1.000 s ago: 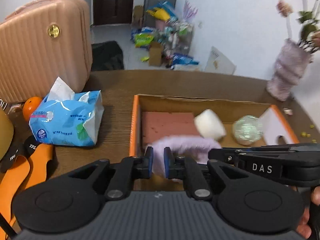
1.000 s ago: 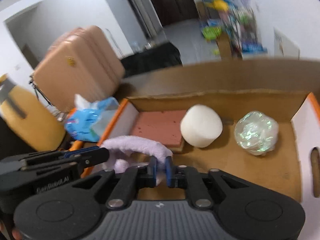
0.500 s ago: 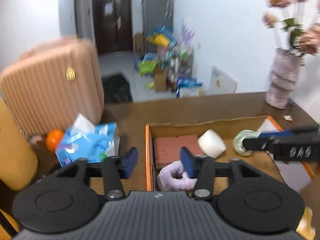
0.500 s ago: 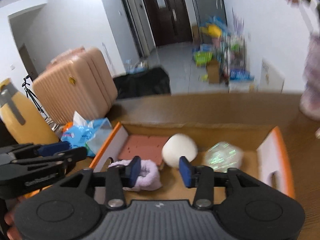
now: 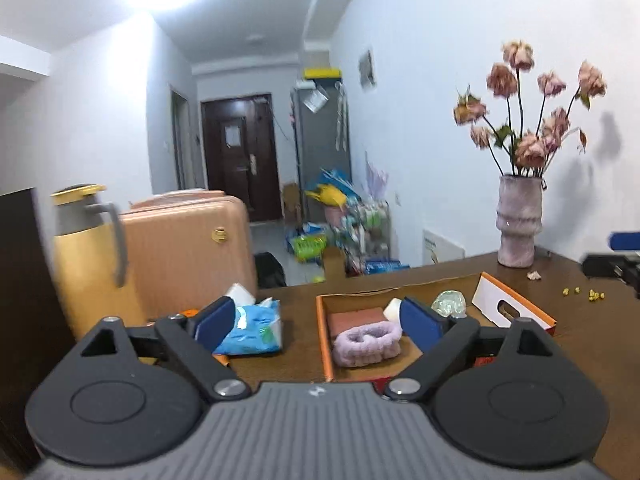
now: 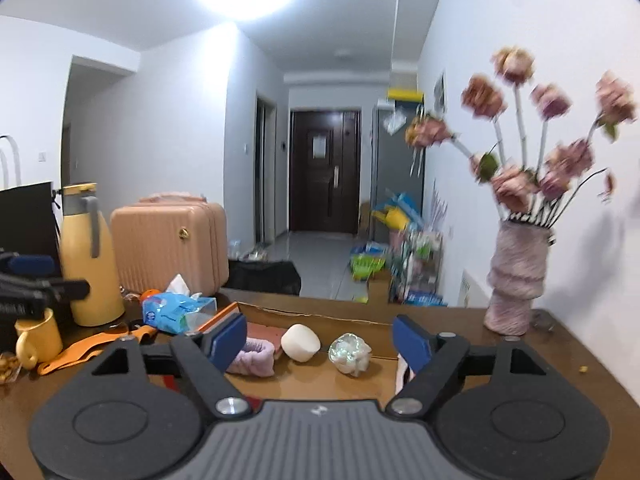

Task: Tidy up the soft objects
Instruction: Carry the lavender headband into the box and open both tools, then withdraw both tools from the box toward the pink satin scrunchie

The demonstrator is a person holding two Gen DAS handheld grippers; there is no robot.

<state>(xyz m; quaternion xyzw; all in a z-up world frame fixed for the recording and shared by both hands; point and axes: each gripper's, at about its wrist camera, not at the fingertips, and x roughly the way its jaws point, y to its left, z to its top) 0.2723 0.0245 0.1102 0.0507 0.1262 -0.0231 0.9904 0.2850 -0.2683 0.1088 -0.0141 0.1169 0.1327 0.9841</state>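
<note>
An orange-rimmed cardboard box [image 5: 322,328] on the brown table holds a lilac fuzzy headband [image 5: 367,340], a pink sponge [image 5: 354,318], a white foam ball [image 6: 300,342] and an iridescent ball [image 6: 350,353]. My left gripper [image 5: 318,318] hovers back from the box, its jaws opening wide with nothing between them. My right gripper [image 6: 320,338] is also drawn back and its jaws are opening, empty; the headband [image 6: 254,360] lies loose in the box behind its left finger. The right gripper's tip [image 5: 616,256] shows at the left wrist view's right edge.
A blue tissue pack [image 5: 250,328] lies left of the box, with a pink suitcase [image 5: 184,252] and a yellow thermos [image 5: 86,256] behind. A vase of dried flowers [image 6: 516,280] stands at the table's right. A yellow mug [image 6: 38,338] and orange straps [image 6: 88,350] sit at left.
Both grippers let go of the lilac headband, which now lies in the box. Both have opened wide, pulled back and risen, tilting up toward the room.
</note>
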